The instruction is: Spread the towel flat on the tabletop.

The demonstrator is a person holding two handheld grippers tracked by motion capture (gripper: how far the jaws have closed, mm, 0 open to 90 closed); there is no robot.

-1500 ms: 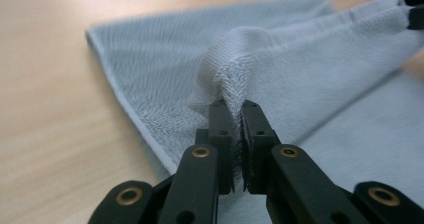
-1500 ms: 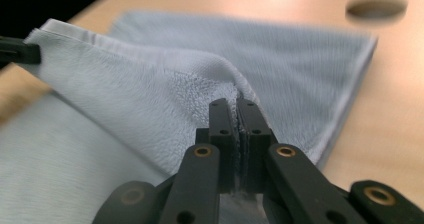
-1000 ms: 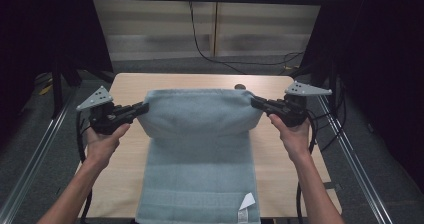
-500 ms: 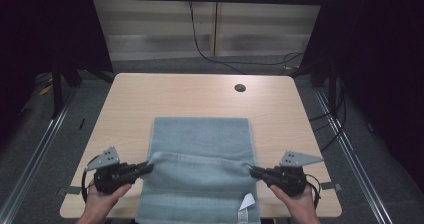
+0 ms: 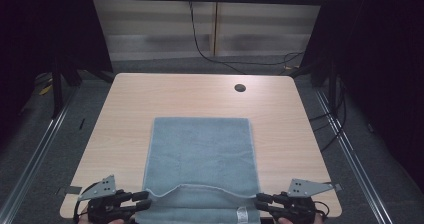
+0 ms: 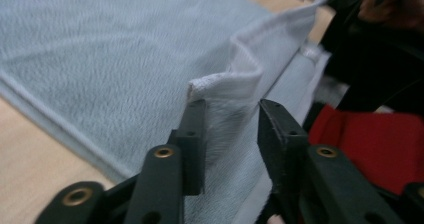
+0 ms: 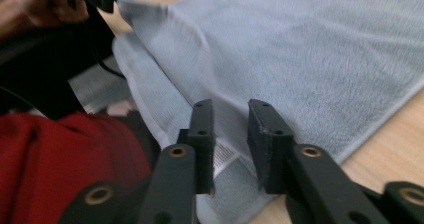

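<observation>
A light blue towel lies flat on the wooden desk, folded over on itself, with its long axis running from 12 o'clock to 6 o'clock in the high view. Its far short edge is straight and points toward the cable hole at about 1 o'clock from the towel; its near end hangs over the desk's front edge. The folded-over upper layer ends in a hem that sags between the two near corners.

The left gripper sits at the towel's 7 o'clock corner. Its jaws have just been opening and stand spread, with the raised corner of the hem between them, leaning on one pad. The right gripper sits at the 5 o'clock corner; its jaws have just been opening too and stand apart, over the towel near its white label, pinching nothing.
</observation>
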